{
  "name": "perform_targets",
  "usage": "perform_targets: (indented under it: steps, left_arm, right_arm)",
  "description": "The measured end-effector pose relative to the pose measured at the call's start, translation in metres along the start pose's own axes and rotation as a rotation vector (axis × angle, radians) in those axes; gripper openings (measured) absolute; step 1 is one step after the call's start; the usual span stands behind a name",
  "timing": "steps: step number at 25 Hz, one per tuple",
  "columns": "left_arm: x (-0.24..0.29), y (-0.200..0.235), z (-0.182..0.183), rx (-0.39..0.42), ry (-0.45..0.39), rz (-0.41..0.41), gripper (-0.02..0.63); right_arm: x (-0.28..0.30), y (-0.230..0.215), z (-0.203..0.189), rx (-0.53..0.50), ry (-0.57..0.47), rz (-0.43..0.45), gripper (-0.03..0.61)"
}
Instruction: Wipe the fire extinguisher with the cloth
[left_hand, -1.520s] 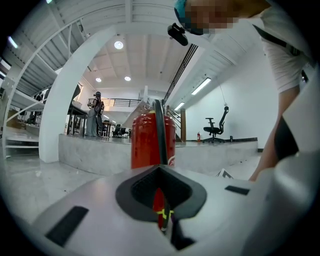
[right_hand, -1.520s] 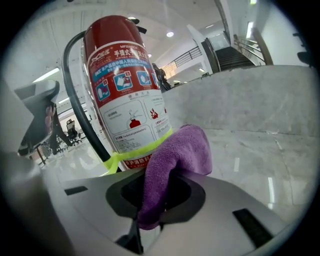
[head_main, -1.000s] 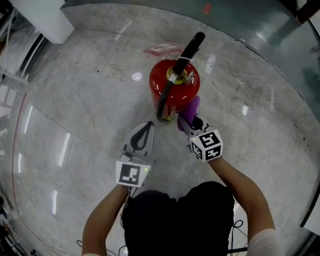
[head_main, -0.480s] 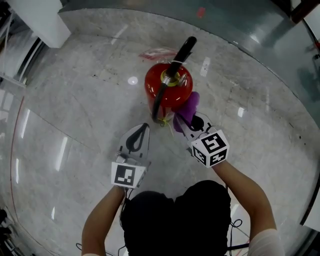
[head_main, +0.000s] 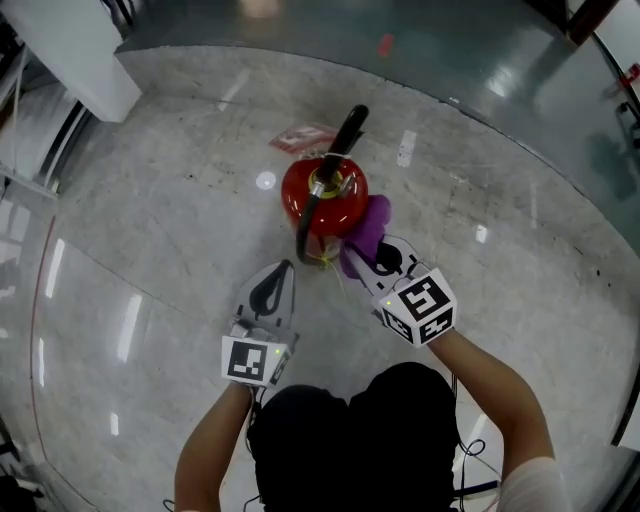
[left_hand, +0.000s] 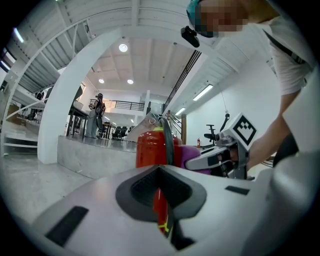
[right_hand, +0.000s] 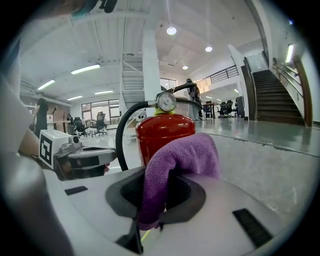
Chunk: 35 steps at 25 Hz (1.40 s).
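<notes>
A red fire extinguisher (head_main: 324, 197) with a black handle and hose stands upright on the floor. A purple cloth (head_main: 368, 226) rests against its near right side, and my right gripper (head_main: 362, 254) is shut on that cloth. In the right gripper view the cloth (right_hand: 181, 159) bulges out of my right gripper (right_hand: 159, 176), with the extinguisher (right_hand: 165, 131) and its gauge right behind. My left gripper (head_main: 283, 270) is shut on nothing, a little short of the extinguisher's near left side. Through my left gripper (left_hand: 160, 172) the extinguisher (left_hand: 151, 146) shows ahead.
The floor is pale polished stone (head_main: 160, 200). A pinkish tag or wrapper (head_main: 298, 138) lies just behind the extinguisher. A white block (head_main: 70, 50) stands at the far left, and a darker raised floor strip (head_main: 480, 50) runs along the back.
The head view has pulled back, so the extinguisher looks smaller and higher in the picture. My right gripper keeps the cloth on its near right side. The left gripper stays shut nearby.
</notes>
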<state>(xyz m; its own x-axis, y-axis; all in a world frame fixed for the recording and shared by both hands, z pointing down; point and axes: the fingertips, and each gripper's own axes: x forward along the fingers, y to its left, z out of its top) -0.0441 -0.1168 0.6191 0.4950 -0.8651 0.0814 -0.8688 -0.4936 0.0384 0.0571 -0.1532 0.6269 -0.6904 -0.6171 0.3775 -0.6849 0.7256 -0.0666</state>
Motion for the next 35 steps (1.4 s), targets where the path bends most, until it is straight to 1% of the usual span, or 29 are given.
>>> perform_targets:
  steps: [3,6,9,13,18,21,23,25,28,31,34,35]
  left_arm:
    - [0.002,-0.004,0.008,-0.014,-0.005,-0.003,0.003]
    - [0.002,-0.005,0.008,-0.003,-0.004,-0.011,0.003]
    - [0.002,-0.006,0.01,-0.014,0.007,-0.012,0.003]
    - [0.001,-0.004,0.014,0.015,-0.014,-0.016,0.003]
    - [-0.003,-0.01,0.02,-0.033,0.0,-0.039,0.003]
    - [-0.008,-0.011,0.033,-0.038,-0.036,-0.054,0.005]
    - [-0.01,-0.012,0.039,-0.04,-0.043,-0.055,0.003]
    - [-0.011,-0.015,0.04,-0.043,-0.024,-0.052,0.004]
    - [-0.011,-0.018,0.043,-0.068,0.005,-0.046,0.004]
    - [-0.011,-0.016,0.045,-0.066,0.003,-0.044,0.005]
    - [-0.01,-0.013,0.047,-0.04,-0.005,-0.05,0.004]
    - [-0.01,-0.013,0.047,-0.048,0.003,-0.052,0.004]
  right_arm:
    - [-0.004,0.002,0.008,0.005,-0.009,0.007,0.06]
    - [-0.007,0.004,0.017,0.01,-0.023,0.015,0.06]
    - [-0.009,0.005,0.025,0.014,-0.036,0.026,0.06]
    - [-0.012,0.007,0.028,0.048,-0.055,0.045,0.06]
    - [-0.024,-0.002,0.035,0.088,-0.109,0.026,0.06]
    - [-0.029,-0.014,0.042,0.072,-0.123,0.001,0.06]
    - [-0.03,-0.023,0.046,0.065,-0.115,-0.013,0.06]
    - [-0.03,-0.03,0.049,0.06,-0.098,-0.026,0.06]
    - [-0.029,-0.035,0.058,0.04,-0.087,-0.041,0.06]
    - [-0.023,-0.04,0.066,0.007,-0.062,-0.047,0.06]
    - [-0.02,-0.05,0.072,-0.019,-0.039,-0.054,0.06]
    - [-0.021,-0.054,0.077,-0.025,-0.039,-0.058,0.06]
